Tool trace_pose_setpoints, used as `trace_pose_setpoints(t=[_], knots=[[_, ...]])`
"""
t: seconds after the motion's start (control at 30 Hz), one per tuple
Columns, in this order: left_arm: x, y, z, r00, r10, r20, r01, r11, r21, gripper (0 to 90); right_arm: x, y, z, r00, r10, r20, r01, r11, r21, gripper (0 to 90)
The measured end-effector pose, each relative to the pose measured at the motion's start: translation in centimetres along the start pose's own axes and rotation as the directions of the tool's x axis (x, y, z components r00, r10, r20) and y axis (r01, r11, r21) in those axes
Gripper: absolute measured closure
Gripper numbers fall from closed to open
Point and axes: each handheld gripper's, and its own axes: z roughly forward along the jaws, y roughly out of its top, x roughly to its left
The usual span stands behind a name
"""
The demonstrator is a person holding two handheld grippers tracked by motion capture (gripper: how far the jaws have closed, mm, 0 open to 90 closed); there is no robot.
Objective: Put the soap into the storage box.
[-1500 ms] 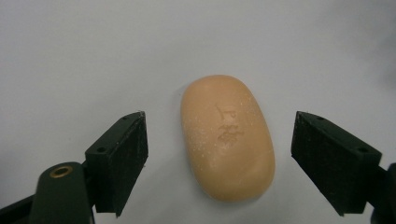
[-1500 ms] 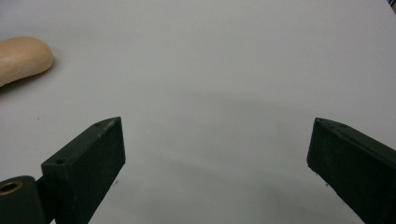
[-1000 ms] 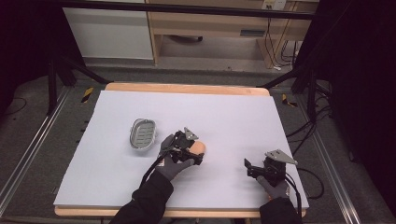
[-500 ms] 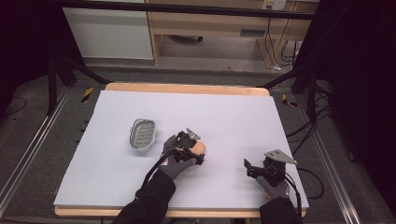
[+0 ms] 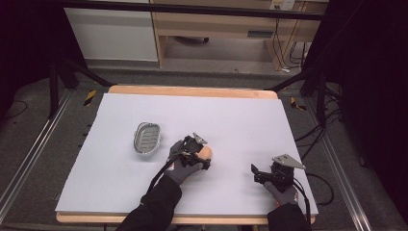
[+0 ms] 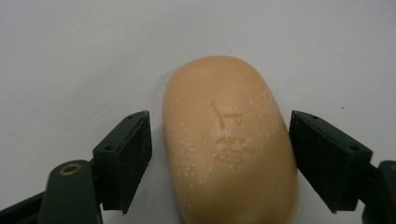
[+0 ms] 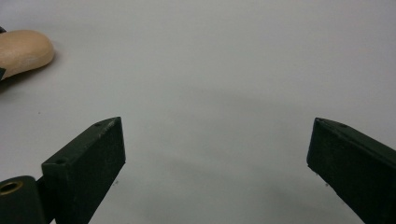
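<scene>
We hold a gripper in each hand over a table [image 5: 240, 115] covered with a pale sheet.

Our left gripper [image 5: 201, 155] sits near the middle of the table, and a tan bar of soap [image 6: 229, 140] lies on the sheet between its jaws. In the left gripper view the soap runs lengthwise away from the camera, its rounded far end reaching past the jaw tips. The left-hand finger [image 6: 123, 158] stands just beside the soap with a thin strip of sheet between them. The right-hand finger [image 6: 327, 158] is very close to the other flank; we cannot tell whether it touches. So the jaws are set a little wider than the bar, bracketing it without a clear squeeze. A stamped mark shows on the soap's top face, and pale specks dot its surface.

In the high view the soap [image 5: 206, 153] peeks out at the right of our gloved left hand [image 5: 183, 163]. A grey metal soap dish [image 5: 146, 137] lies to the left of that hand, apart from it.

Our right gripper [image 5: 260, 173] rests near the table's front right corner, well apart from the soap. In the right gripper view its fingers [image 7: 88, 163] are spread wide with bare sheet between them, and the soap [image 7: 21, 51] shows far off at the upper left.
</scene>
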Motion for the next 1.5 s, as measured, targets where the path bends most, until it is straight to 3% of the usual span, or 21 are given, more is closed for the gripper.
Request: trace_pose_setpoints(t=[1.07, 1.5], knots=[[-0.56, 0.39, 0.49, 0.9998, -0.002, -0.021, 0.003, 0.9993, 0.036, 30.3, -0.05, -0.03, 0.10, 1.0000, -0.003, -0.008, 0.003, 1.000, 0.005, 4.6], [-0.90, 0.35, 0.08, 0.9997, 0.024, -0.010, -0.024, 0.9990, 0.038, 31.4, -0.04, -0.03, 0.11, 0.9999, -0.004, -0.010, 0.004, 1.000, 0.007, 4.6]])
